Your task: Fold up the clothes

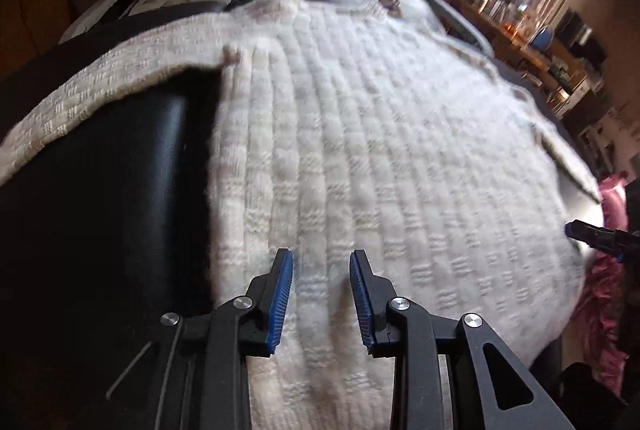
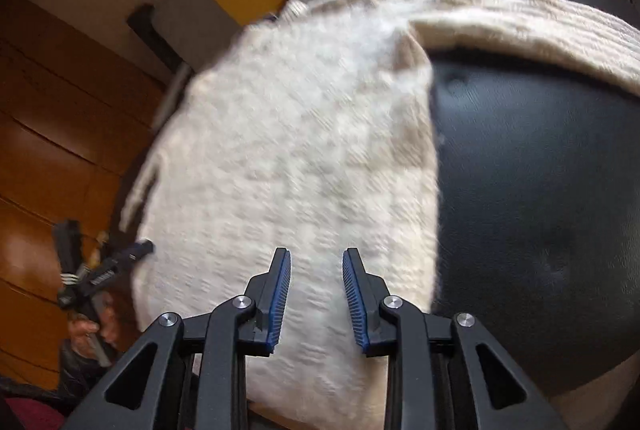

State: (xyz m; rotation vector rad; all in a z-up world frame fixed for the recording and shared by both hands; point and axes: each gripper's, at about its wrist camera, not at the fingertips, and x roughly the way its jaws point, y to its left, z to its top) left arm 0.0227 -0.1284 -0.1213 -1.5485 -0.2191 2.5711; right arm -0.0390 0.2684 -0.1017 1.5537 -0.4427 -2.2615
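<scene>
Left sleeve [image 1: 92, 69]: in the left wrist view it runs from the sweater's shoulder to the left edge of the frame, draped across the dark cushion.
Black cushion [image 1: 120, 169]: smooth, leather-like surface under the garment, bare at the left of the left wrist view and at the right of the right wrist view.
Left gripper [image 1: 321, 258]: at the bottom centre of its own view, blue pads spread apart with nothing between them, poised over the sweater's lower part (contact with the knit cannot be told).
Sweater [image 1: 380, 149]: cream knit, laid flat on the cushion, filling the middle of both views; neckline toward the top of the frame.
Right gripper [image 2: 316, 256]: bottom centre of its own view, fingers likewise spread and empty, above the knit's near edge.
Pink fabric [image 1: 600, 290]: bunched at the right edge of the left wrist view, beside the sweater.
</scene>
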